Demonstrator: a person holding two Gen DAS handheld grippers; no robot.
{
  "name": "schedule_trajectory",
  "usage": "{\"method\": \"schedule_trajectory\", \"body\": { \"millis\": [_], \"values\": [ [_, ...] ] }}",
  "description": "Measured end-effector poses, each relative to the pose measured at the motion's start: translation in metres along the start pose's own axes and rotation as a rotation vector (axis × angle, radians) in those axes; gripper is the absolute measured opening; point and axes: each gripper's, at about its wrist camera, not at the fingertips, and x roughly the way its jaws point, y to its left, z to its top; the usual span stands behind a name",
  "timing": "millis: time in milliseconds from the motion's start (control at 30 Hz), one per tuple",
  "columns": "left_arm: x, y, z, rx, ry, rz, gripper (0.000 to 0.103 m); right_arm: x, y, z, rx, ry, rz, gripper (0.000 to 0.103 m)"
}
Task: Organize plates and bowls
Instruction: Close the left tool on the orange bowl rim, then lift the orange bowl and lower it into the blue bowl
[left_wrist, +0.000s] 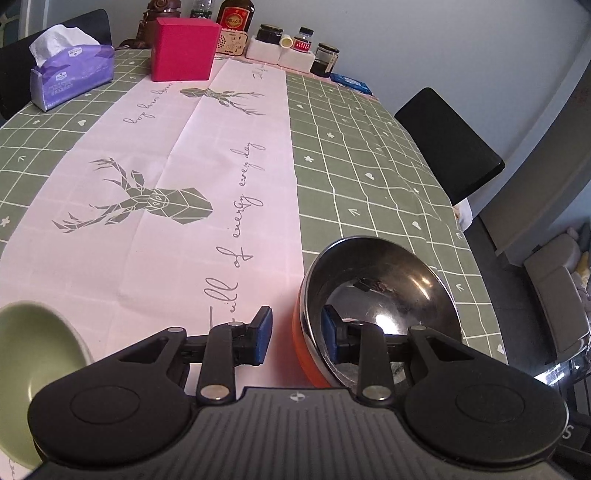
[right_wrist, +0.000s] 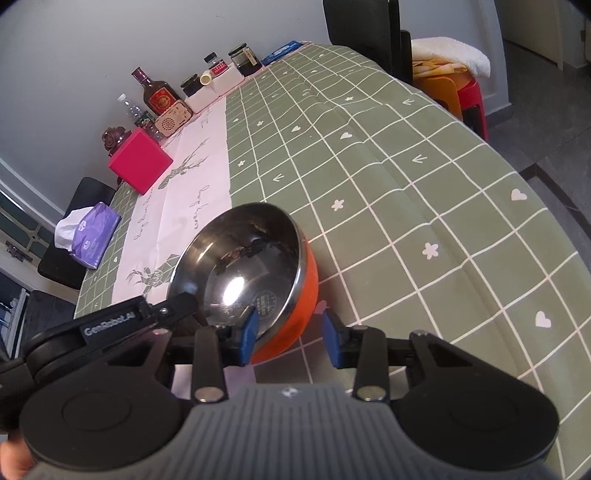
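Observation:
A steel bowl with an orange outside (left_wrist: 380, 291) (right_wrist: 243, 258) stands on the tablecloth where the pink runner meets the green check. My left gripper (left_wrist: 297, 334) straddles its near-left rim, one blue pad (left_wrist: 328, 332) inside and the other (left_wrist: 264, 336) outside, with a gap to the wall. My right gripper (right_wrist: 290, 336) straddles the near-right rim the same way, its pads not pressing. Both are open around the rim. A pale green bowl (left_wrist: 33, 354) sits at the lower left of the left wrist view.
At the far end of the table (left_wrist: 369, 147) stand a red box (left_wrist: 183, 50) (right_wrist: 138, 162), a purple tissue pack (left_wrist: 70, 72) (right_wrist: 90, 234), bottles and jars (left_wrist: 295, 44). A black chair (left_wrist: 447, 144) is at the right edge; a red stool (right_wrist: 469, 96) stands beyond.

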Motion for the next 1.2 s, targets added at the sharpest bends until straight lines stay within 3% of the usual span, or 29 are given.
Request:
{"method": "schedule_trajectory", "body": {
  "millis": [133, 600, 900, 1200],
  "values": [
    [-0.001, -0.005, -0.003, 0.035, 0.001, -0.010, 0.016, -0.002, 0.003, -0.001, -0.009, -0.003, 0.010, 0.022],
    [-0.033, -0.013, -0.014, 0.083, 0.022, 0.062, 0.015, -0.020, 0.015, -0.010, -0.062, 0.005, -0.015, 0.015],
    [-0.088, 0.000, -0.023, 0.060, 0.014, 0.111, 0.015, -0.050, 0.039, -0.027, -0.131, 0.031, 0.047, 0.014],
    [-0.168, 0.019, -0.026, 0.075, -0.013, 0.167, 0.015, -0.092, 0.080, -0.054, -0.227, 0.017, 0.177, 0.014]
  ]
}}
